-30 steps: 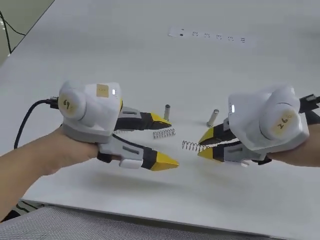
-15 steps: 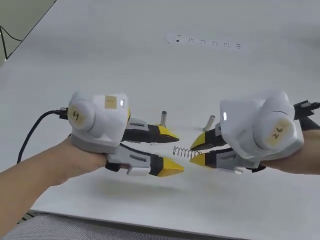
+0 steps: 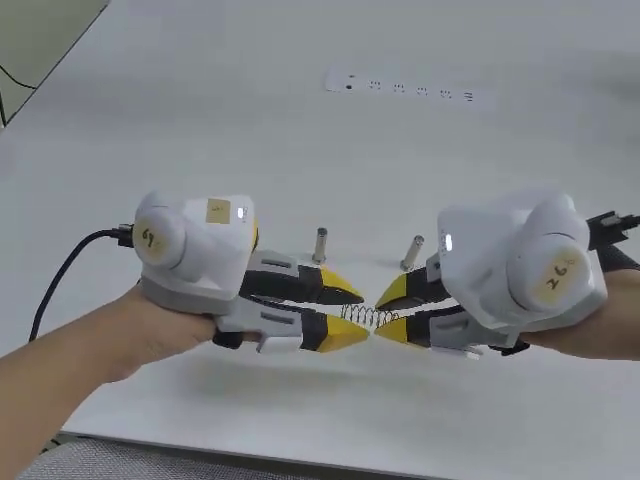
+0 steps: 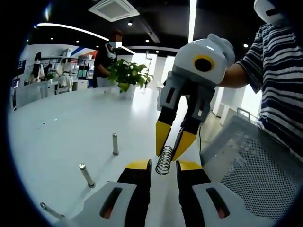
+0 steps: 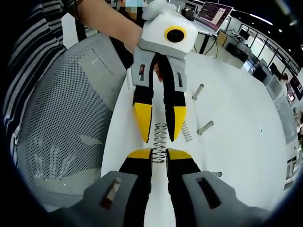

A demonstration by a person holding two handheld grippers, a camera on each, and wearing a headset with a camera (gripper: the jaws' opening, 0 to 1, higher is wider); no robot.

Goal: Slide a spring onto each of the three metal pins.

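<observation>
A small wire spring (image 3: 362, 317) hangs in the air between the two grippers, a little above the white table (image 3: 300, 130). My right gripper (image 3: 388, 308) is shut on one end of it (image 5: 160, 142). My left gripper (image 3: 352, 313) is open, its yellow jaws either side of the spring's free end (image 4: 164, 160). Two metal pins (image 3: 320, 243) (image 3: 412, 250) stand on the table just behind the tips. A third pin (image 4: 49, 210) lies low in the left gripper view. A second spring (image 5: 186, 132) lies on the table beside a pin (image 5: 205, 127).
A white power strip (image 3: 410, 88) lies far back on the table. A black cable (image 3: 70, 265) runs off the left gripper. The table's front edge is close below the grippers, and a grey mesh chair (image 5: 61, 118) stands in front of it.
The grippers have closed in on each other. The right one carried the spring leftward until its free end went between the left jaws, which have narrowed.
</observation>
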